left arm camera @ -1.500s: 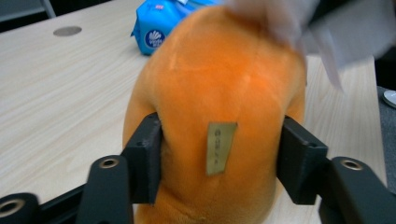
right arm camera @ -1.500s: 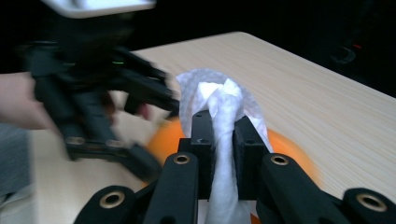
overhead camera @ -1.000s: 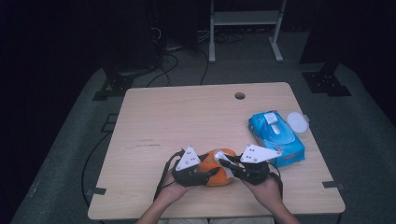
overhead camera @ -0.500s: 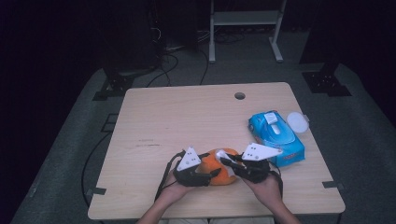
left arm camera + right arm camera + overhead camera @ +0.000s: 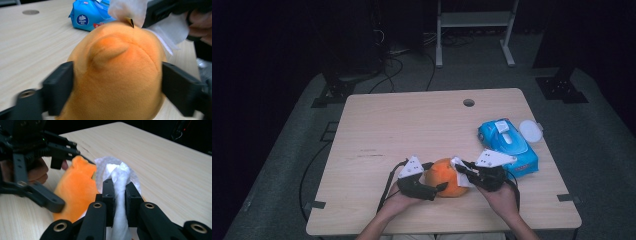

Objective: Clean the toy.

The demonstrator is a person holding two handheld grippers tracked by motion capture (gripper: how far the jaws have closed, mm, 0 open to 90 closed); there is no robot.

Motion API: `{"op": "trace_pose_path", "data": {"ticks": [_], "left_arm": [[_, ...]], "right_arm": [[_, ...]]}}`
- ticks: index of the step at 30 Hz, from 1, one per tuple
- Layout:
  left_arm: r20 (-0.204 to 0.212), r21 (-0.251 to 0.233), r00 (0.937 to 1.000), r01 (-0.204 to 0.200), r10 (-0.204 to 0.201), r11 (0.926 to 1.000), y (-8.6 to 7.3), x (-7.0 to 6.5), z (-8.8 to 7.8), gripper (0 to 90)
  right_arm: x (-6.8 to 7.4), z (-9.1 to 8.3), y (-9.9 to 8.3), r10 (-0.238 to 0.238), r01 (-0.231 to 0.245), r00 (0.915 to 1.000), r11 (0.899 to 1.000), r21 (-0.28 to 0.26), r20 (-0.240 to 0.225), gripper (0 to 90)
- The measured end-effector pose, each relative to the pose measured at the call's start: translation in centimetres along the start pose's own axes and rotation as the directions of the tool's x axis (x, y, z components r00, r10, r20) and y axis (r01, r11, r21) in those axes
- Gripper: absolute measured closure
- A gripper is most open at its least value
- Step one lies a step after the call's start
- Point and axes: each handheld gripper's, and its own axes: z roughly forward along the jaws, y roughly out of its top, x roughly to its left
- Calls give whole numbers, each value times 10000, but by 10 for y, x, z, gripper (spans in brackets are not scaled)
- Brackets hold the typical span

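A plain orange plush toy [image 5: 447,177] is seen at lower centre of the high view, with a white tissue [image 5: 460,167] against its right side. Black jaws are shown on both grippers, topped by pale grey plates. At right, a bright blue wipes packet [image 5: 507,145] with white label is laid on the light wood-grain table [image 5: 412,120].
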Motion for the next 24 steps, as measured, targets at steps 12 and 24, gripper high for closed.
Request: {"op": "trace_pose_path", "data": {"ticks": [12, 24], "left_arm": [[-597, -74, 9947, -844, 839, 9964, 20, -23, -13, 439], [-249, -271, 9990, 376, -383, 9989, 7, 1, -7, 51]], "right_arm": [[14, -7, 11, -503, 474, 9978, 9966, -681, -427, 808], [-5, -5, -4, 561, -578, 9961, 9981, -233, -682, 809]]}}
